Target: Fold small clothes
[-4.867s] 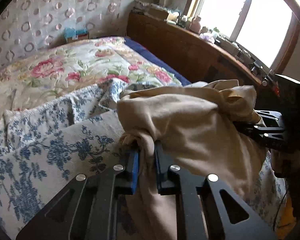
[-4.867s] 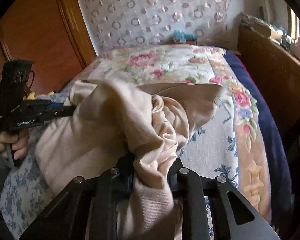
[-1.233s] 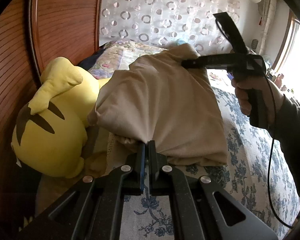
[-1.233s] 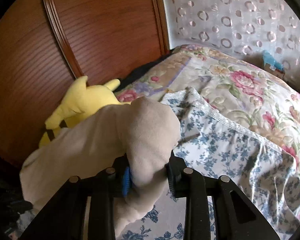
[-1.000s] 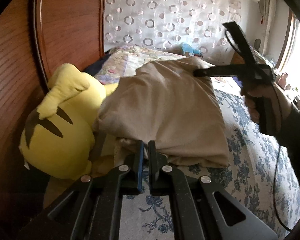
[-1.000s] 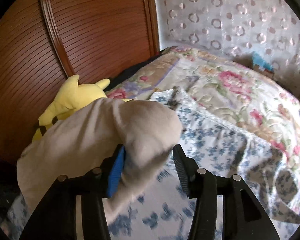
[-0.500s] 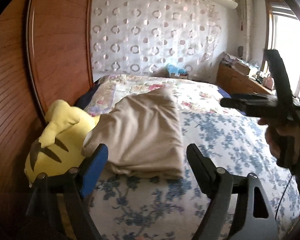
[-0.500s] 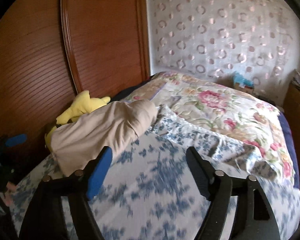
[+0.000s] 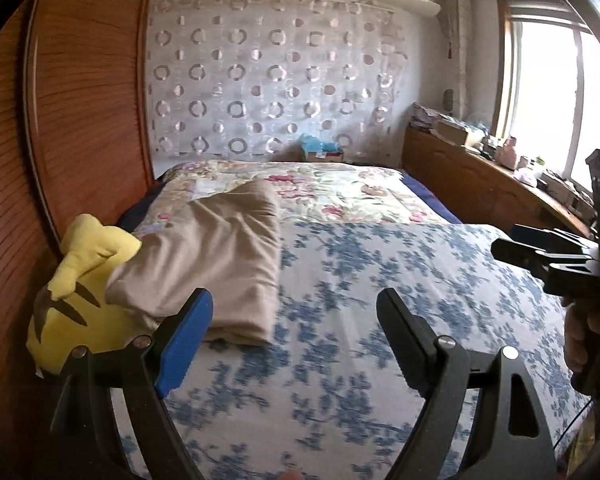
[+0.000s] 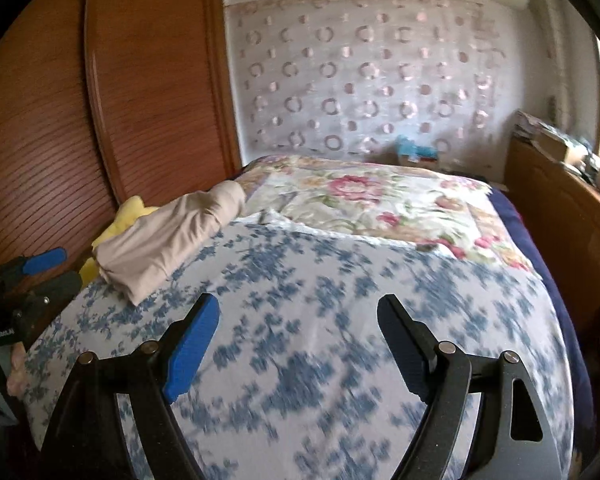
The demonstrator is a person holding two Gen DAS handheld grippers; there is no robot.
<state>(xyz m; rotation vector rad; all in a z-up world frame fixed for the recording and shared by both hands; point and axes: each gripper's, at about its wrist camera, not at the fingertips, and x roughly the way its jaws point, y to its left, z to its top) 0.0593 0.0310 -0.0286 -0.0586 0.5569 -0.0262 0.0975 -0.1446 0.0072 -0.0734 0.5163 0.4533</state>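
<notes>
While both tools gape wide and hold nothing, the left tool (image 9: 294, 308) is nearer (by my reckoning) to the folded beige cotton garment (image 9: 216, 256), which lies at its eleven o'clock on the blue-flowered white bedspread (image 9: 380, 280), long axis running away, against the yellow plush toy (image 9: 76, 300); from the right tool (image 10: 298, 316) it lies at ten o'clock.

Your right gripper (image 10: 298, 328) fills the bottom of the frame, jaws spread wide over the blue-flowered sheet (image 10: 320, 320), nothing between them. At middle left the folded beige garment (image 10: 168, 236) lies on the sheet's edge, leaning on a yellow plush (image 10: 130, 210). At the far left edge your left gripper (image 10: 48, 270) is parted too.
</notes>
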